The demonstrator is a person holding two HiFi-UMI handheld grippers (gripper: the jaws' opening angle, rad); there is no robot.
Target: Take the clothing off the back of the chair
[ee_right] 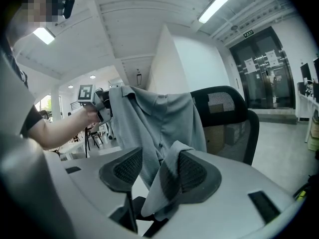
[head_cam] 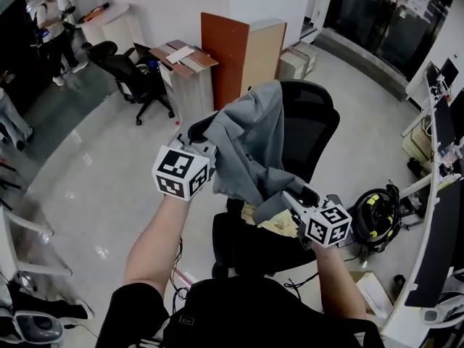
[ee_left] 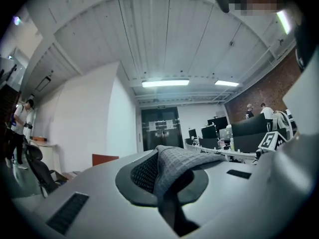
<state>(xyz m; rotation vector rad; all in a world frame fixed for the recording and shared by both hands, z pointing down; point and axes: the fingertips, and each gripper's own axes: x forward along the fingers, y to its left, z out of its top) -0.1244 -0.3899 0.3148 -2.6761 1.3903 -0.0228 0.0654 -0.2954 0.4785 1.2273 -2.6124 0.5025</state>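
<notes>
A grey shirt hangs in the air in front of the black mesh office chair, stretched between my two grippers. My left gripper holds its upper left edge high; in the left gripper view the jaws are shut on a fold of the grey fabric. My right gripper is lower, at the shirt's bottom right. In the right gripper view its jaws stand apart, with a flap of the shirt draped between them against the right pad. The chair's back rises behind the shirt.
A second black chair and a white cabinet topped with boards stand at the back left beside an orange-and-wood cabinet. A desk with screens runs along the right. A person stands far left.
</notes>
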